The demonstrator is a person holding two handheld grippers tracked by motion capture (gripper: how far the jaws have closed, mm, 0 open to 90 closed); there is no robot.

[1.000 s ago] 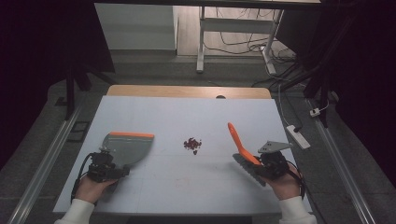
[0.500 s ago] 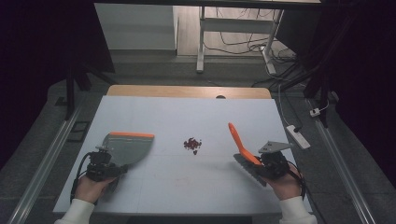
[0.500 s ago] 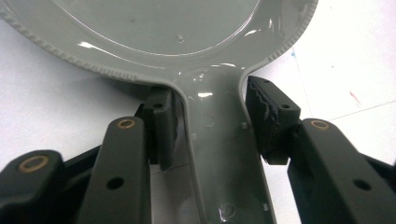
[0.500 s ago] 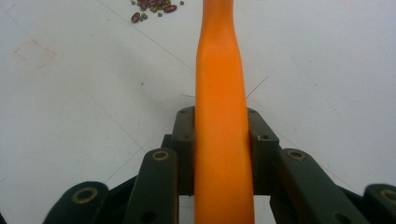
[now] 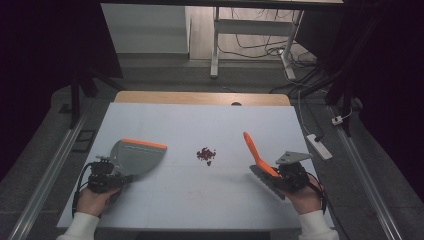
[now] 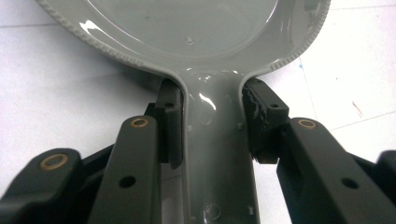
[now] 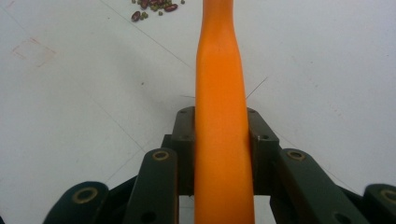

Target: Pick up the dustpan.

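A grey dustpan [image 5: 137, 156] with an orange front lip lies flat on the white table at the left. My left gripper [image 5: 119, 176] has just been closing its jaws, and they now press both sides of the dustpan's handle [image 6: 215, 154]; left gripper [image 6: 212, 123]. At the right, my right gripper [image 5: 274, 175] is shut on an orange-handled brush [image 5: 254, 150], whose handle rises toward the table's middle and whose dark bristles rest near the table. In the right gripper view the handle [image 7: 219, 70] runs up between the pads of the right gripper [image 7: 222, 135]. A small pile of red and green beans [image 5: 206, 154] [image 7: 154, 5] lies between the two tools.
The white table [image 5: 200, 115] has a wooden strip along its far edge. A white power strip [image 5: 317, 146] lies on the floor past the right edge. A desk frame and cables stand behind the table. Metal rails run along both sides.
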